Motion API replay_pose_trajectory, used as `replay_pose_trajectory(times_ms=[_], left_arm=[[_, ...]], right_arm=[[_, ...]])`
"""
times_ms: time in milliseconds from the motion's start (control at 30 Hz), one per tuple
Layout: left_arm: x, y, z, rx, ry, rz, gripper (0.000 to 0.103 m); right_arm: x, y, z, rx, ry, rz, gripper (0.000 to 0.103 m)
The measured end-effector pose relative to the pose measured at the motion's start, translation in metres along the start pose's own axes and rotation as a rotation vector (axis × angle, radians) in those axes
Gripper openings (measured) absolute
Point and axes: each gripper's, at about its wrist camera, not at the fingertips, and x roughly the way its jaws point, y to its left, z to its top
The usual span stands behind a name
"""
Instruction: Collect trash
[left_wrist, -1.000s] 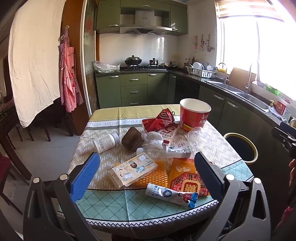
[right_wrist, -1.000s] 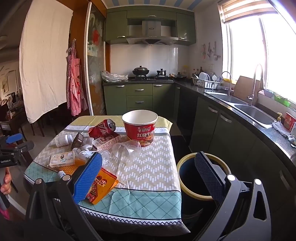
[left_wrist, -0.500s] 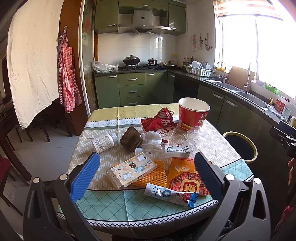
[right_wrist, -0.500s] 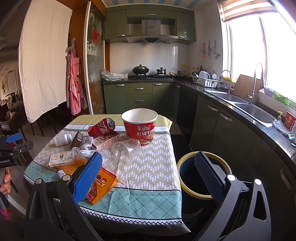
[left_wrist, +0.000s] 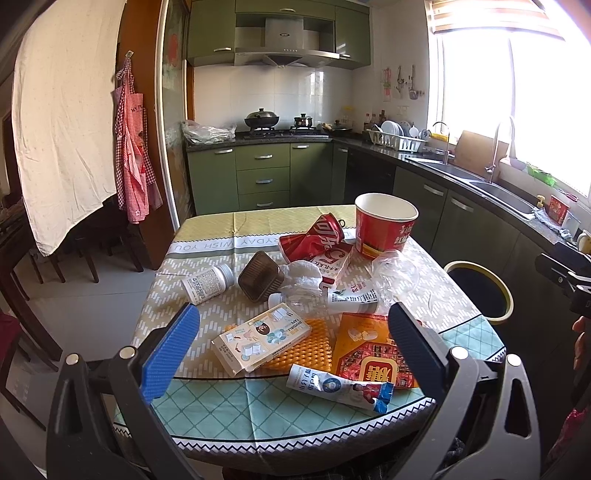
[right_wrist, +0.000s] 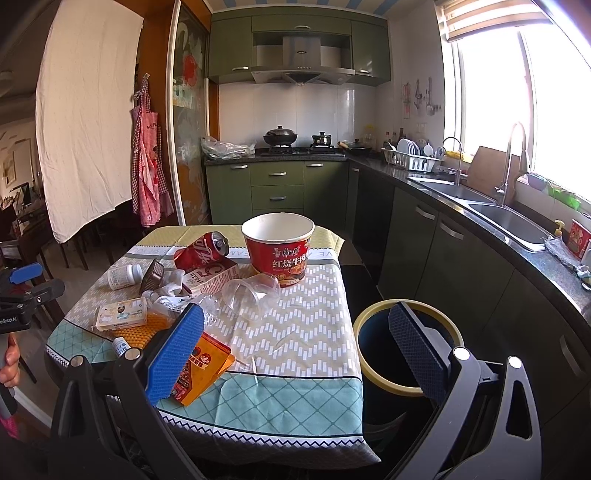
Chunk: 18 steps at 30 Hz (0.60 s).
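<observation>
Pre-grasp: both your tongs, left (left_wrist: 291, 343) and right (right_wrist: 295, 347), gape empty. Next, close on surface (right_wrist: 306, 321) litter, then bin (right_wrist: 408, 347).

Desk cloth (right_wrist: 306, 332): beige with white zigzag dashes, teal diamond-grid border, yellow far band. Noodle cup (right_wrist: 277, 251): red outside, white inside. Crushed can (left_wrist: 314, 236): red with white lettering. Bin (right_wrist: 406, 347): dark with yellow rim. Packet (left_wrist: 365, 354): orange with red panel. Pill bottle (left_wrist: 207, 284): white. Cabinets (left_wrist: 262, 177): olive green. Apron (left_wrist: 133, 147): red-and-white check.
</observation>
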Motion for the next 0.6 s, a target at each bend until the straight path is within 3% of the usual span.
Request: replay_pose_trajectory(times_ms=[600], left_arm=[[0.0009, -0.0018, 0.0000, 0.006, 0.003, -0.005, 0.097]], right_arm=[[0.0010, -0.0005, -0.0010, 0.001, 0.003, 0.001, 0.099]])
